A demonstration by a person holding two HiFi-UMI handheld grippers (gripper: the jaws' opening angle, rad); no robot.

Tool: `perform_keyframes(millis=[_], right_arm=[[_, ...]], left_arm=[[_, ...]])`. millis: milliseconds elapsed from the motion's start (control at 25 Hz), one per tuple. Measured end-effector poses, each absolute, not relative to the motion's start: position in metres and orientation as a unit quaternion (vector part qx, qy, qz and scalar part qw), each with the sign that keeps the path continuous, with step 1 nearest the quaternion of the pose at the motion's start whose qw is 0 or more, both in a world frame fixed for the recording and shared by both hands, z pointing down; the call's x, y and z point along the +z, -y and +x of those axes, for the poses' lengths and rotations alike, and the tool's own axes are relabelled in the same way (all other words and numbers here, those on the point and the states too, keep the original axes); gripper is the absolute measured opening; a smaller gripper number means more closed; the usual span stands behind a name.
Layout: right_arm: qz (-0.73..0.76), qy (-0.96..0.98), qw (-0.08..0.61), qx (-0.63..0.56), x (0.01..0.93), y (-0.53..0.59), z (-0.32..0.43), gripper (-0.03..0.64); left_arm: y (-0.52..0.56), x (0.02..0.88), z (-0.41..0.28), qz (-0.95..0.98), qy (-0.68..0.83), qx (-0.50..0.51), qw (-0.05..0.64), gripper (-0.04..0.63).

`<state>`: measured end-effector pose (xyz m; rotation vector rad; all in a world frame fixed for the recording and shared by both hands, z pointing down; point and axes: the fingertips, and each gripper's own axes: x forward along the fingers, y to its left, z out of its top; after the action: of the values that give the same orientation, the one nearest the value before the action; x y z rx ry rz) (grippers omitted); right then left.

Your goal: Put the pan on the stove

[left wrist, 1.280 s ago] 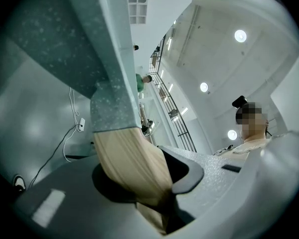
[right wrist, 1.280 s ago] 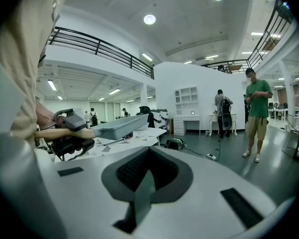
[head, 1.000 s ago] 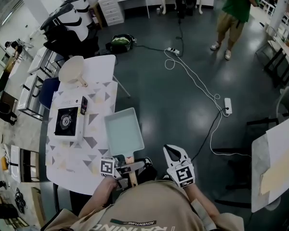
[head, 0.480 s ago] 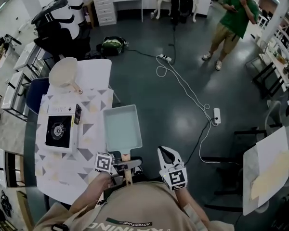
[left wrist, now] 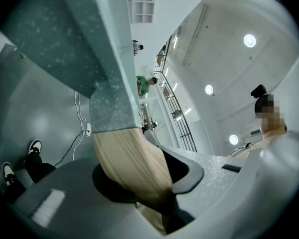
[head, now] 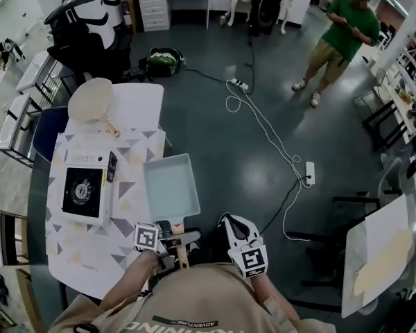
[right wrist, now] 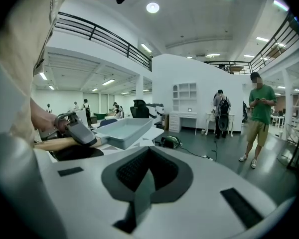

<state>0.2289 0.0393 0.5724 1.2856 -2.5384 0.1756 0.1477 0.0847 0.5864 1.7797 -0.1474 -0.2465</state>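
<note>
The pan [head: 170, 186] is rectangular, pale blue-green with a speckled surface, and it has a light wooden handle [head: 182, 257]. The left tool [head: 178, 239] is closed on this handle and holds the pan in the air at the right edge of the table [head: 128, 158], just beside the one black-and-white stove [head: 83, 189], not on it. The right tool [head: 230, 221] has its jaws together, nothing between. One round cream pan [head: 90, 101] lies at the table's far end. Cables [head: 263, 123] lie on the dark floor, and one person [head: 340, 37] in green stands well apart.

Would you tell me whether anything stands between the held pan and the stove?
Nothing visible does. The pan, gripped by its handle in the left gripper, is beside the stove, with only patterned tablecloth between them.
</note>
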Motion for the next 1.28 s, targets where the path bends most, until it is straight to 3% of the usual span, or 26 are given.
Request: perform_keyframes(millis=[760, 1280], right_arm=[[0.347, 0.932, 0.092, 0.057, 0.568, 0.115, 0.221, -0.002], [0.239, 0.964, 0.109, 0.045, 0.579, 0.183, 0.195, -0.002]], left_arm=[[0.047, 0.576, 0.157, 0.774, 0.137, -0.120, 0.606, 0.121], [0.088, 0.570, 0.145, 0.761, 0.206, -0.173, 0.591, 0.121]])
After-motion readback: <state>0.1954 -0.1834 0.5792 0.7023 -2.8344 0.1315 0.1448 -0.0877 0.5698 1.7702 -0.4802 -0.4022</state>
